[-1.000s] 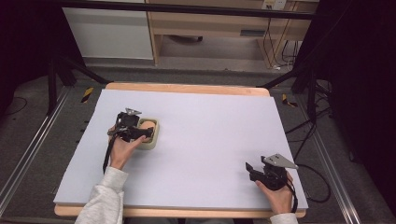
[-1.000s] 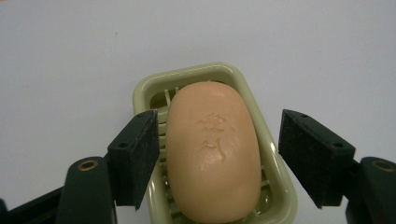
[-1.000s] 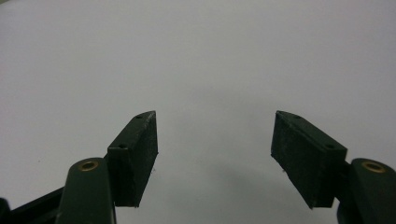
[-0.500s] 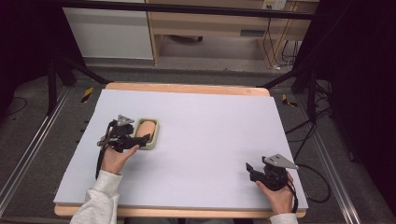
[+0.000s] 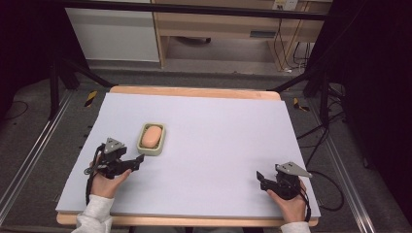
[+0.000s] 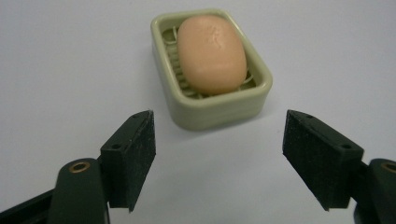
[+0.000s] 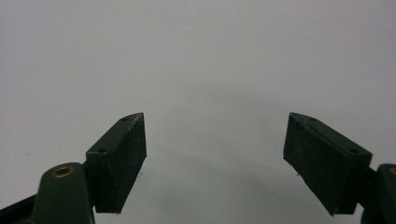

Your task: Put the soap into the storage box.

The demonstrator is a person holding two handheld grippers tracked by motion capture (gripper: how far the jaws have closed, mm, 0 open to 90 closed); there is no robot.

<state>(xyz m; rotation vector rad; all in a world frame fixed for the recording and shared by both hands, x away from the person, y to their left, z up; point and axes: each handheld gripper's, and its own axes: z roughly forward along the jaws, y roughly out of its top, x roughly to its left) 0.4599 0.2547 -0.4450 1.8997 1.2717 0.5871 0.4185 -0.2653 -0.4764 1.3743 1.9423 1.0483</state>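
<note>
In the high view, the soap dish with the soap inside lies just beyond the left gripper, which has drawn back from the dish since a second ago. The right gripper rests well apart from the dish.

In the left gripper view, the jaws are wide open and empty; better to keep retreating straight, low and slow.

In the right gripper view, the jaws are wide open and hold nothing.

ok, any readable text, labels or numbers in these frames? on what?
None readable.
Soap: faint embossed mark on top, too blurred to read.
Dish: no text.
Bench label behind the table: too small to read.
Tongs: unmarked.
</note>
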